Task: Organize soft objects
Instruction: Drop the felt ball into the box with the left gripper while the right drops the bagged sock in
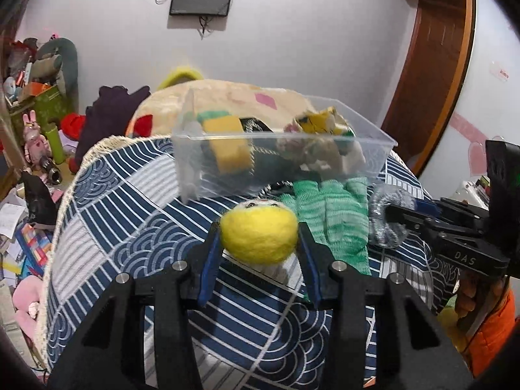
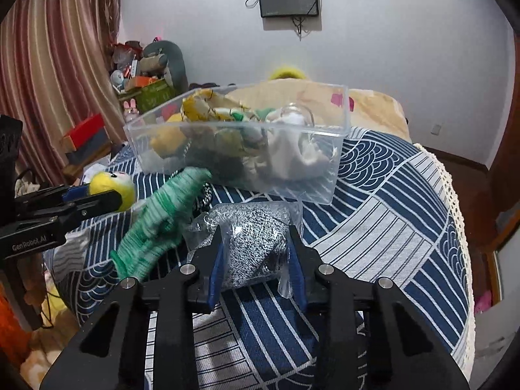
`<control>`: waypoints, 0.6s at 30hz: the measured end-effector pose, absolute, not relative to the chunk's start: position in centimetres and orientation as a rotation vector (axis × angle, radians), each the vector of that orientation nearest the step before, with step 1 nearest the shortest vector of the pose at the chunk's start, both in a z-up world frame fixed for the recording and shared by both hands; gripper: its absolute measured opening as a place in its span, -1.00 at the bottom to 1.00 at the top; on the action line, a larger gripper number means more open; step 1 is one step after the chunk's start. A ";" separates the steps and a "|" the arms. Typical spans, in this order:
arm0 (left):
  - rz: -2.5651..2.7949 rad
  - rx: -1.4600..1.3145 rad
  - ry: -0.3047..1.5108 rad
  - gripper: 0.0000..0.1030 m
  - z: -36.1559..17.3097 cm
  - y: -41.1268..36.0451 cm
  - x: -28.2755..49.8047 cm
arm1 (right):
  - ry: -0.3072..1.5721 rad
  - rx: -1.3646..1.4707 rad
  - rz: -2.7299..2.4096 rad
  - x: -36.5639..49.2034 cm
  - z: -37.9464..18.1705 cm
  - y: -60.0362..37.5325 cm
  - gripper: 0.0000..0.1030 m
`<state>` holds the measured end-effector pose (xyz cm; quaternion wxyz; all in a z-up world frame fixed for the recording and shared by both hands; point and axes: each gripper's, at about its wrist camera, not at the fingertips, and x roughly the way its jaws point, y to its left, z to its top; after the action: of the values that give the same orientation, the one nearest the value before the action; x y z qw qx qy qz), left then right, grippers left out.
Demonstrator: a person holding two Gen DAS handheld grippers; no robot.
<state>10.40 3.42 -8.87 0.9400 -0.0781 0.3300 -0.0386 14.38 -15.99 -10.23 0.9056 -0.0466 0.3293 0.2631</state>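
My left gripper [image 1: 259, 242] is shut on a yellow felt doll head [image 1: 258, 235], held just above the blue patterned cloth [image 1: 130, 214]. It also shows in the right wrist view [image 2: 112, 187]. My right gripper [image 2: 255, 253] is shut on a grey knitted item in a plastic bag [image 2: 250, 243], also seen in the left wrist view [image 1: 386, 217]. A green knitted glove [image 1: 334, 214] lies between them, also in the right wrist view [image 2: 162, 217]. A clear plastic bin [image 1: 276, 149] behind holds sponges and several soft items; it shows in the right wrist view too [image 2: 240, 143].
A beige blanket [image 1: 227, 94] lies behind the bin. Clutter and boxes [image 1: 35, 97] stand at the left, a wooden door [image 1: 429, 65] at the right. The cloth's fringed edge [image 2: 455, 201] drops off to the right.
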 end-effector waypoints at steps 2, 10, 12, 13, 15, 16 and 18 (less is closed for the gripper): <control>-0.066 -0.154 0.660 -0.13 -8.4 3.7 10.2 | 0.666 -0.089 0.539 14.2 -9.8 -16.3 -0.40; -0.037 -0.147 0.601 -0.13 -6.0 4.7 10.1 | 0.561 -0.096 0.512 12.8 -6.7 -16.7 -0.40; -0.031 -0.147 0.585 -0.13 -5.3 4.9 10.2 | 0.529 -0.087 0.507 12.7 -5.7 -16.9 -0.40; -0.029 -0.147 0.579 -0.13 -5.0 5.0 10.3 | 0.520 -0.085 0.507 12.7 -5.3 -16.9 -0.40; -0.026 -0.147 0.569 -0.13 -4.5 5.1 10.7 | 0.495 -0.081 0.501 12.9 -4.5 -16.8 -0.40; -0.025 -0.145 0.565 -0.13 -4.3 5.1 10.8 | 0.482 -0.080 0.497 13.0 -4.1 -16.7 -0.40; -0.020 -0.137 0.553 -0.13 -3.8 5.0 11.3 | 0.461 -0.074 0.490 13.5 -3.4 -16.5 -0.40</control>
<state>11.29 5.00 -3.77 0.9596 -0.0675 0.2730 -0.0101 13.45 -16.52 -3.39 0.9432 -0.0361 0.2261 0.2406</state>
